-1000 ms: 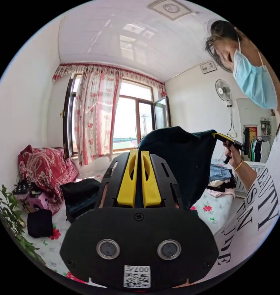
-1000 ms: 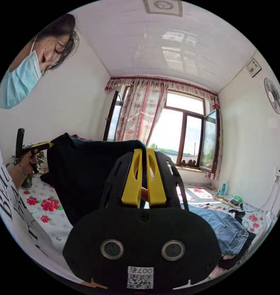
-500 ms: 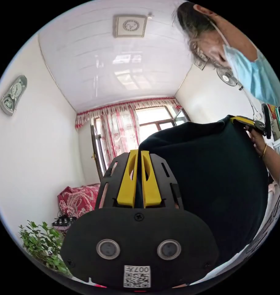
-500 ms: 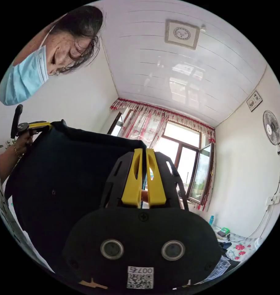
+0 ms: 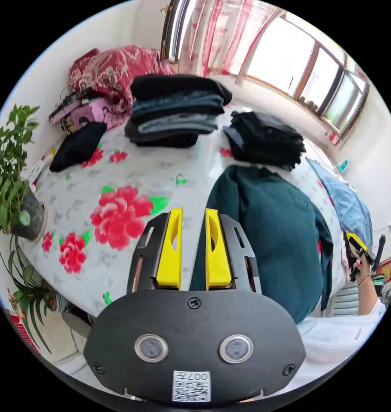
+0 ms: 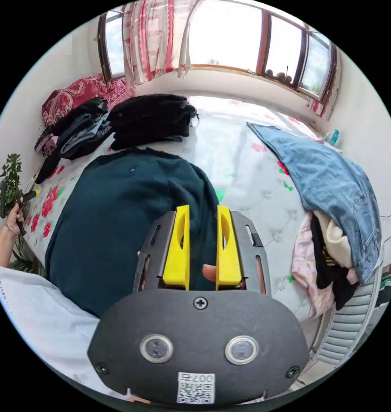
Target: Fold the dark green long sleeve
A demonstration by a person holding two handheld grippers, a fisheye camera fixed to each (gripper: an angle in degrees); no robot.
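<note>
Dark green long sleeve lies spread on the flowered bed sheet, its near edge hanging over the bed's side toward the person's white shirt. Left gripper hovers above the garment's edge, jaws parted with sheet and cloth visible between them, gripping nothing. Right gripper hovers over the garment's other side, jaws likewise parted and gripping nothing. Beyond the garment sit two stacks of folded clothes. Blue jeans lie on a loose heap of clothing beside the garment. A potted plant stands off the bed's corner.
</note>
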